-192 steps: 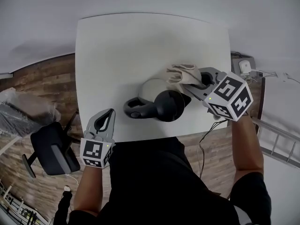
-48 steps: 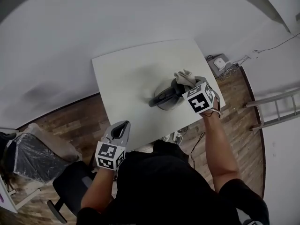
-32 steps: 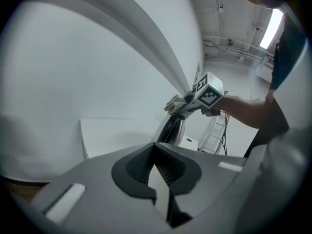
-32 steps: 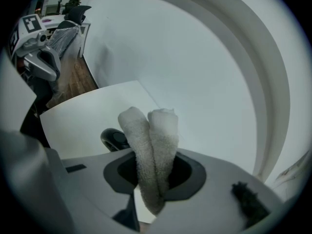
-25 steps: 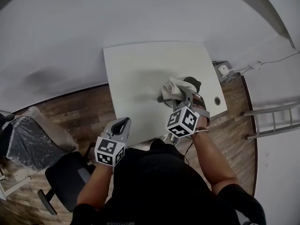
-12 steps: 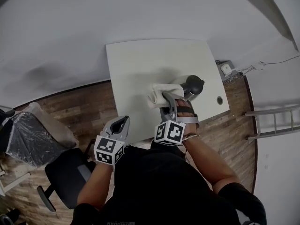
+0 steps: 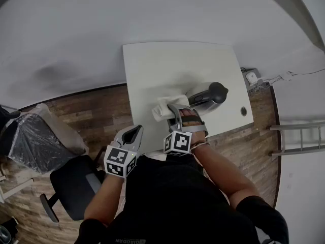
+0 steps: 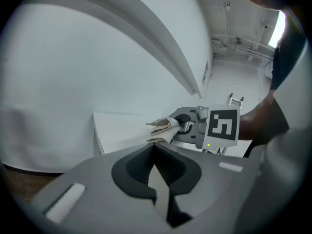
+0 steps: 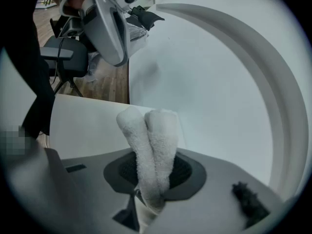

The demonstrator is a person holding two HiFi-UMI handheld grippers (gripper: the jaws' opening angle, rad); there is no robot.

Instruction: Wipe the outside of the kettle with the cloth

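Cloth (image 7: 163, 105) clamped in the right gripper (image 7: 170, 109), with the kettle (image 7: 207, 94) just to its right on the white table (image 7: 167, 65).
Nearest the person, the left gripper (image 7: 137, 129) hangs over the wooden floor (image 7: 96, 105) off the table's near-left corner, above a dark office chair (image 7: 71, 184); its own view shows the jaws brought together at the tips with nothing between them. Farther out, the right gripper is over the table's near edge, jaws pinched on a folded white cloth whose two rolled ends stick out beyond them. The kettle, pale-bodied with a dark top, stands near the table's near-right edge; whether the cloth touches it cannot be told. Behind is a bare white wall (image 7: 152, 14).
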